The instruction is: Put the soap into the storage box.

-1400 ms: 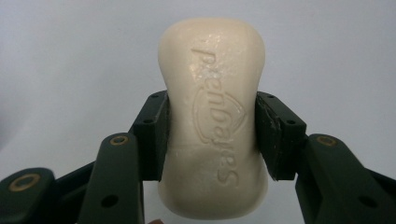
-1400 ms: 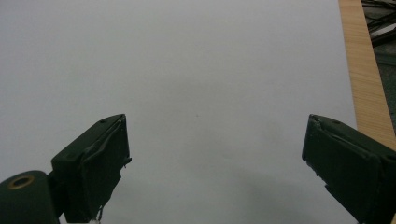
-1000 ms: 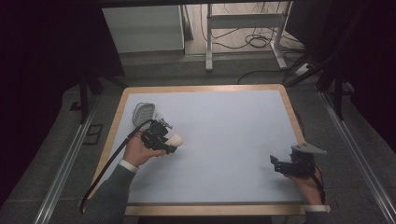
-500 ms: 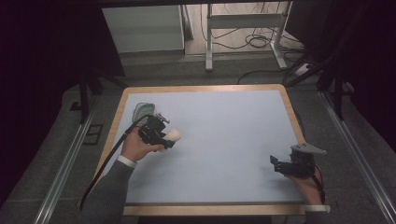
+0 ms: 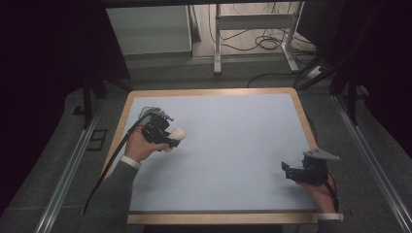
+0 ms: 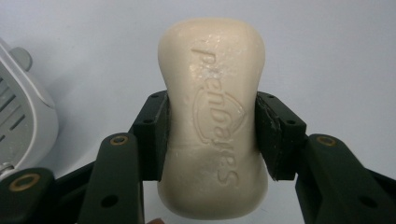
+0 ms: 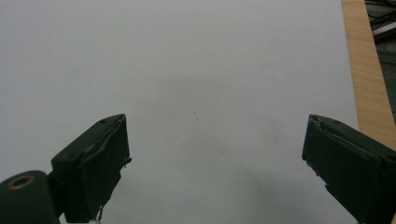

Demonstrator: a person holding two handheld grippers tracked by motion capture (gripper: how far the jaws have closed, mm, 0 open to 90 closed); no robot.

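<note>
A cream bar of soap (image 6: 212, 116) with embossed lettering is clamped between the jaws of my left gripper (image 6: 211, 135), which is shut on its narrow waist. In the high view the left gripper (image 5: 171, 137) holds the soap (image 5: 177, 134) over the left part of the pale blue mat (image 5: 233, 145). A grey slotted soap dish (image 6: 18, 116) lies just to the left of the soap. My right gripper (image 7: 215, 154) is open over bare mat, and it rests near the mat's front right corner (image 5: 286, 171).
The mat lies on a wooden table whose edge (image 5: 116, 141) shows along the left and right sides. Metal rails (image 5: 68, 170) run along the floor on both sides. A metal frame and cables (image 5: 252, 39) stand beyond the far edge.
The left gripper has carried the soap a little farther from the person and leftward, closer to the soap dish. The right gripper has stayed where it was.
</note>
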